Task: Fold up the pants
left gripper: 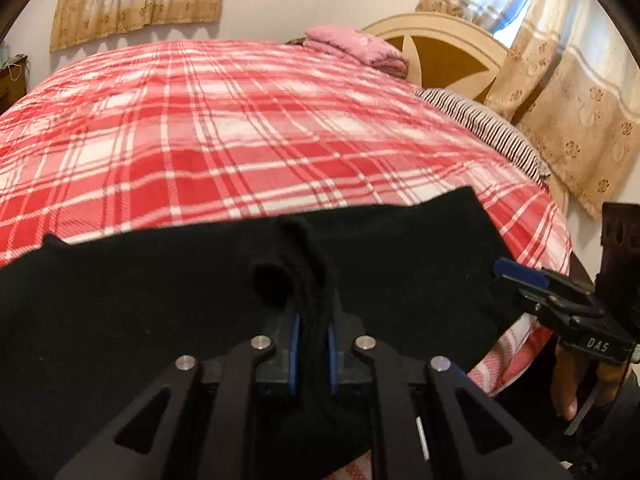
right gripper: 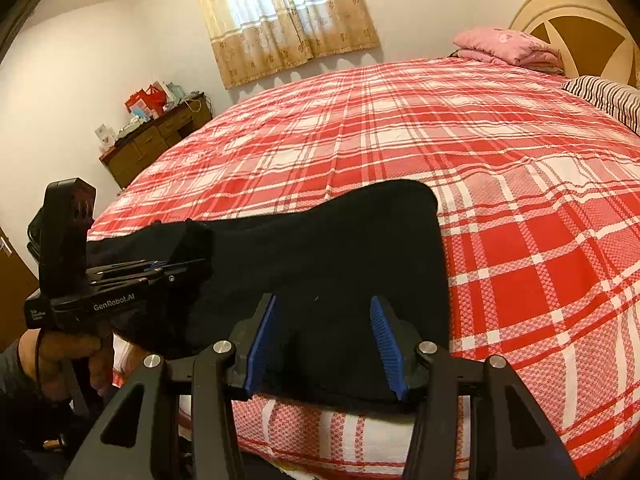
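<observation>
The black fabric pants are lying on the red-and-white plaid bed cover at the near edge of the bed, their long axis running left to right across both views. The left claw is pinching a bunched ridge of the pants between its blue pads. The right claw is hovering spread wide directly over the pants' right end, with cloth lying between its fingers, so it is judged nearer that end.

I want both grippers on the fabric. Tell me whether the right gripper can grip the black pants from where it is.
Probably yes: the right gripper is open, the black pants lie between its fingers, nothing blocking.
</observation>
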